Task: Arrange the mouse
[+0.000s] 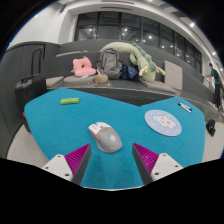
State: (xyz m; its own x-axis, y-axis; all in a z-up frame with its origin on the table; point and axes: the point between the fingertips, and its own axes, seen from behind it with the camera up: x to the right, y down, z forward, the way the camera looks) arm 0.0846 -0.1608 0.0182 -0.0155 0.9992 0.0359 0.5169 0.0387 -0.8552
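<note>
Tongs (pixel 106 160) spread open, small grey-white computer mouse (pixel 105 136) just ahead; smooth domed shell may squirt out if pinched off-centre.

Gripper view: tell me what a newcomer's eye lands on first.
The grey mouse on the teal mat, just ahead of the open gripper. Then the round blue mouse pad to its right, and a pink plush toy on the desk beyond.
</note>
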